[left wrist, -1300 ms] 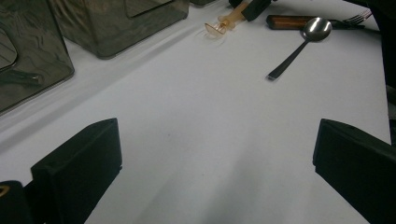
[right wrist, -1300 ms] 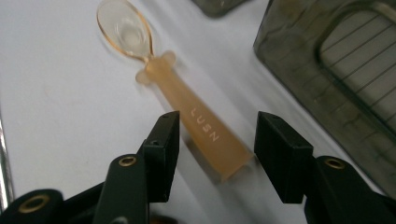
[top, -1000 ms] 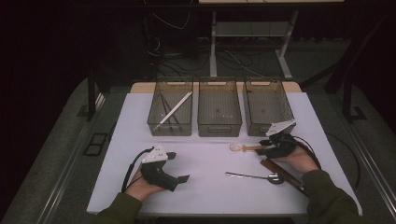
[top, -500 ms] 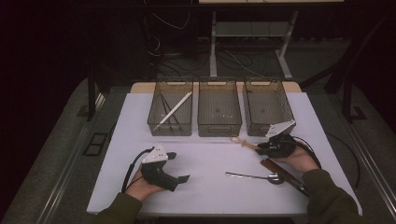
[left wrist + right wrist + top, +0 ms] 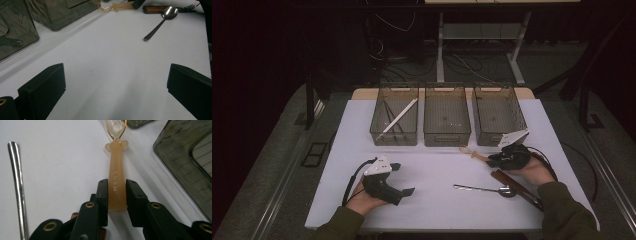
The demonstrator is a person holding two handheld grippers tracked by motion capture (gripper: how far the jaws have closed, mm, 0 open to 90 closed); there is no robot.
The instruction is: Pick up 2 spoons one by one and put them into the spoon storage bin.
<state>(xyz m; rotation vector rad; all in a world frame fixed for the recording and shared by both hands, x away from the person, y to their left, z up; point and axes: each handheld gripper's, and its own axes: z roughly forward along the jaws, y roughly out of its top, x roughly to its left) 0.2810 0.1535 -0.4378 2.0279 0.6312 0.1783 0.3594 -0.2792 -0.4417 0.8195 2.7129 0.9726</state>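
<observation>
matt peach plastic spoon [image 5: 116, 182]; glossy metal spoon [image 5: 160, 22]; smoky translucent plastic bins [image 5: 446, 116].

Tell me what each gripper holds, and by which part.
The right gripper clamps the small tan plastic spoon by the end of its handle, fingers on either side. The left gripper is open, holding nothing.

The high view is dim and grainy: the white tabletop [image 5: 432, 175] is evenly lit from above while the surroundings sink into black. Both gripper views are brighter, with soft shadows; the nearest black fingers [image 5: 42, 87] are slightly blurred, and glare glints on the metal spoon [image 5: 160, 21].
</observation>
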